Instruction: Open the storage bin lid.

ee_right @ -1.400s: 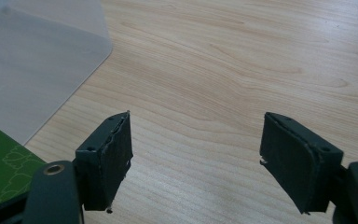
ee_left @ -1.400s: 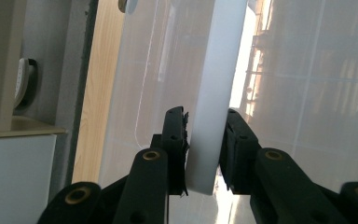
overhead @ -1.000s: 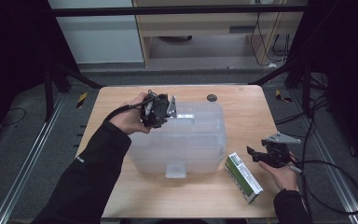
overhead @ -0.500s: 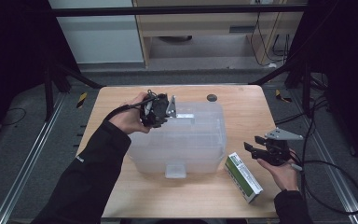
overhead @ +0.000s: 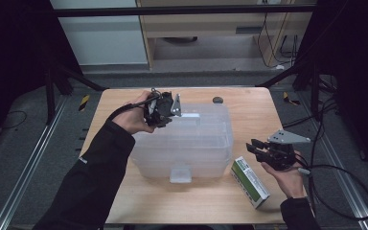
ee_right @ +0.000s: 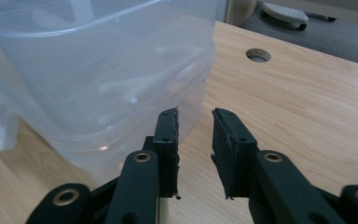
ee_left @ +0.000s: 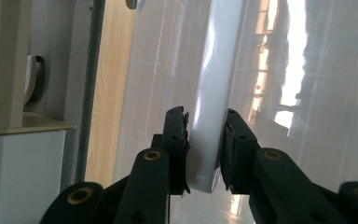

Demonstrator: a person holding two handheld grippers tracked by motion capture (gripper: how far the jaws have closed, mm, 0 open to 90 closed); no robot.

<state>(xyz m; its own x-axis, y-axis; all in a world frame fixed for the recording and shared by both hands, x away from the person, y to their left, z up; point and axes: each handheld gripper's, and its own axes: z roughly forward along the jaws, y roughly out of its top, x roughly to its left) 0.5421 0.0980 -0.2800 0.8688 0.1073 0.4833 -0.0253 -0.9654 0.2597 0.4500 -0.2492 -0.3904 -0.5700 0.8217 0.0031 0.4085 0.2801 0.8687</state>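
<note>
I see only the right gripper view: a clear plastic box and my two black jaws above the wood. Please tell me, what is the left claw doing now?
Observer: The left claw is shut on a white edge of the clear plastic storage box, near its far left corner in the high view.
Operator: Is there anything else on the table near me?
Observer: Yes. A green and white cardboard carton lies flat on the wooden table, beside the box's right wall. It is close to the right claw, whose jaws have just been closing with nothing between them.
</note>
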